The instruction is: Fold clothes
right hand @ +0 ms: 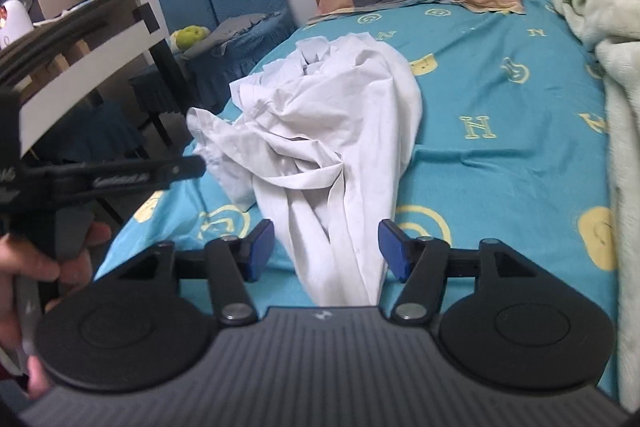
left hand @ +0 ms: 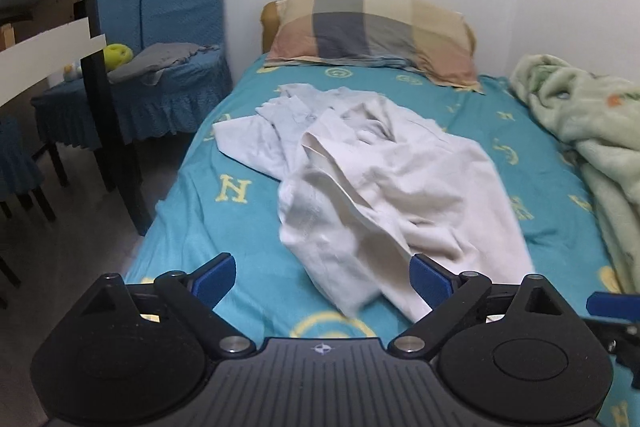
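On the far left I am seeing a table (left hand: 48,39) with a blue-covered chair (left hand: 168,27) beside it, and grey cloth and a yellow-green ball (left hand: 117,53) are lying on the seat. I am holding my left gripper (left hand: 322,281) low over the near end of the bed (left hand: 224,227), its blue pads (left hand: 214,277) standing wide apart and gripping nothing. A person's hand (right hand: 36,259) is wrapping its grip in the right wrist view. The white garment (left hand: 384,179) is lying crumpled in the middle of the teal sheet, just ahead of both grippers. My right gripper (right hand: 326,249) is hovering over the garment's near end, jaws spread wide, cloth running between them unclamped. A checked pillow (left hand: 372,31) is sitting at the head, and a pale green blanket (left hand: 588,123) is bunching along the right edge.
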Motion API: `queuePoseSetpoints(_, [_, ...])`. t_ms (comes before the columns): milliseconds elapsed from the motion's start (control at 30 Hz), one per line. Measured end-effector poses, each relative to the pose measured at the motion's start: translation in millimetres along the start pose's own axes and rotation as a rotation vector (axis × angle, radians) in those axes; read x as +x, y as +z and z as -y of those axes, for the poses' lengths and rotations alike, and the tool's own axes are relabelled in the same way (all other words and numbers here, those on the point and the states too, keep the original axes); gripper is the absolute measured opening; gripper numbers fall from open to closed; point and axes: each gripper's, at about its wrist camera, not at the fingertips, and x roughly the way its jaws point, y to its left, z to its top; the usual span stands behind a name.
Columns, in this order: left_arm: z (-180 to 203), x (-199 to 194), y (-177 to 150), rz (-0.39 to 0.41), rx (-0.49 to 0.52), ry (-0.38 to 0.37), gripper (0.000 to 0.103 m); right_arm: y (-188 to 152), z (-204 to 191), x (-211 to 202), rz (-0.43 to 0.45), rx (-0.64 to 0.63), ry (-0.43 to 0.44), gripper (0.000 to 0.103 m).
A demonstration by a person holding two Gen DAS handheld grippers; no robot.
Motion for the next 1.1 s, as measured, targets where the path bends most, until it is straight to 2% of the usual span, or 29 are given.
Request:
queuePoseSetpoints(133, [-11,29,11,0.015,-0.04,-0.02,0.095,10,1,32,0.025,-0.105,-0.008,0.06])
queuePoseSetpoints(233, [-23,50,12,-0.002,-0.077,-0.044,0.085,10,6,57,-0.005,-0.139,-0.002,0.06])
queuePoseSetpoints(333, [-36,69,12,-0.025,-0.133,-0.08,0.058,4,3,83,-0.058,-0.186,-0.016,0.055])
queuePoseSetpoints(367, [-40,72,11,-0.031,-0.162,-0.102,0.043,1,2,91,-0.069,-0.215,-0.026,0.052])
queuePoseSetpoints(400, [-45,74,11,-0.037,-0.189,-0.119,0.025,-2,0,98,-0.081,-0.248,-0.054,0.039])
queuePoseSetpoints(433, [-49,74,10,-0.042,-0.213,-0.127,0.014,-3,0,101,-0.075,-0.261,-0.08,0.023])
queuePoseSetpoints(467, [-53,74,10,-0.045,-0.237,-0.134,0.002,-4,1,102,-0.067,-0.271,-0.106,0.018])
queuePoseSetpoints(500, [-57,70,10,-0.039,-0.263,-0.138,0.001,-1,3,100,-0.067,-0.25,-0.111,0.012])
queuePoseSetpoints(567, [-64,57,10,-0.019,-0.301,-0.142,0.0,8,10,88,-0.041,-0.185,-0.12,0.009])
queuePoseSetpoints(733, [-75,7,10,0.028,-0.34,-0.159,0.0,31,35,29,0.112,-0.004,-0.18,0.006])
queuePoseSetpoints(867, [-69,-25,0,0.039,-0.309,-0.165,0.001,33,64,-32,0.196,0.159,-0.289,0.004])
queuePoseSetpoints(933, [-65,-40,-6,0.042,-0.287,-0.166,0.001,25,86,-49,0.178,0.251,-0.346,0.003])
queuePoseSetpoints(1033, [-57,-61,-15,0.046,-0.251,-0.169,0.014,10,117,-61,0.108,0.388,-0.381,0.003])
queuePoseSetpoints(1100, [-48,-64,-19,0.045,-0.204,-0.17,0.033,4,126,-59,0.072,0.447,-0.312,0.003])
